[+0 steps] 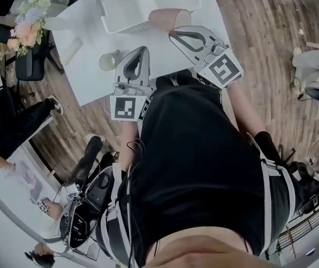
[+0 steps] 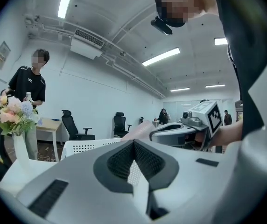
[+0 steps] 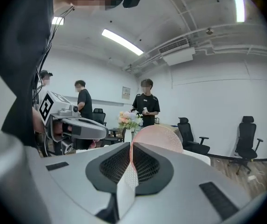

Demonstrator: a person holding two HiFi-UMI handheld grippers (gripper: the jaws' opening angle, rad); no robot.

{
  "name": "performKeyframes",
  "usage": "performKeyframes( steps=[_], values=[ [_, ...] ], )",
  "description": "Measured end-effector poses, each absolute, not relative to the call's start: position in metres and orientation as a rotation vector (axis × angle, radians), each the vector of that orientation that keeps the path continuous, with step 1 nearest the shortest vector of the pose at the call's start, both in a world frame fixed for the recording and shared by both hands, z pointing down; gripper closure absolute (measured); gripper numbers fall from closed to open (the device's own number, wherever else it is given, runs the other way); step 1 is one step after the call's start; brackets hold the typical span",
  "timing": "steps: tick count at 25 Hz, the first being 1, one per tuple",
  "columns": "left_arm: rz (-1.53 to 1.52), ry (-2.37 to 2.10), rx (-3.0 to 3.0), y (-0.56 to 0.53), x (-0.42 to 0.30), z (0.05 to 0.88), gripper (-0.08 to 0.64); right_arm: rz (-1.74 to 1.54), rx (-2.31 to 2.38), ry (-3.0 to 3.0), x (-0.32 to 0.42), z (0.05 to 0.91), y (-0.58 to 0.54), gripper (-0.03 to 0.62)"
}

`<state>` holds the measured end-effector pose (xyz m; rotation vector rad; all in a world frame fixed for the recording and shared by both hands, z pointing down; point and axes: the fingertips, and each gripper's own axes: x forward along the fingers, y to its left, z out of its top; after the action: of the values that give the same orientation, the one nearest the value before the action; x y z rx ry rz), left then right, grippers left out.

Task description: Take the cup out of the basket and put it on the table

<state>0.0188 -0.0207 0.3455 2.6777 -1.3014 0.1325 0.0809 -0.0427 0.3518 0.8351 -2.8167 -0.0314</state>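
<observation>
So the right gripper (image 3: 132,146) is pinching the thin wall of the pink see-through cup (image 3: 159,136), with the jaws squeezed nearly together and the rim edge caught between the pads. From the head view, the cup (image 1: 169,17) hangs right at the near edge of the white perforated plastic basket (image 1: 143,4), toward its right corner. From straight above I can't tell if it's fully clear of that rim. In the left gripper view it (image 2: 140,129) does sit higher than the basket's rim (image 2: 91,146), so it's off the bottom for sure.

The left gripper (image 1: 144,49) has its jaws pressed together with nothing in them (image 2: 133,143). It's held over the bare strip of the white table (image 1: 87,71) between the basket and the table's near edge, just left of the right gripper (image 1: 173,32).

Room-wise, that bare strip in front of the basket is the main open spot. A small round pale-green thing (image 1: 109,60) sits on it just beside the left gripper's tip, well in from the curved left edge. On the right side the table edge runs close by, and the right gripper's marker cube (image 1: 223,68) already sticks out past it, over the wooden floor (image 1: 271,49).

Off to the far left there's a bunch of pastel flowers (image 1: 28,21) next to a black office chair (image 1: 31,63), well apart from the action.
</observation>
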Motion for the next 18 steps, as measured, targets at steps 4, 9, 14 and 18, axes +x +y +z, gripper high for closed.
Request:
performKeyframes(
  steps=[4, 9, 14, 18],
  values=[
    [0.135, -1.330, 2.661, -0.019, 0.028, 0.348, 0.540, -0.006, 0.811, -2.872, 0.082, 0.354, -0.032, 0.558],
    [0.152, -1.403, 2.626, -0.016, 0.036, 0.351, 0.540, 0.010, 0.741, -2.902, 0.088, 0.361, -0.026, 0.560],
    [0.148, -1.486, 2.583, -0.012, 0.037, 0.349, 0.540, 0.121, 0.721, -2.954, 0.095, 0.363, -0.026, 0.558],
    [0.129, -1.495, 2.588, 0.000, 0.032, 0.345, 0.540, 0.114, 0.726, -2.970, 0.095, 0.360, -0.024, 0.560]
  ],
)
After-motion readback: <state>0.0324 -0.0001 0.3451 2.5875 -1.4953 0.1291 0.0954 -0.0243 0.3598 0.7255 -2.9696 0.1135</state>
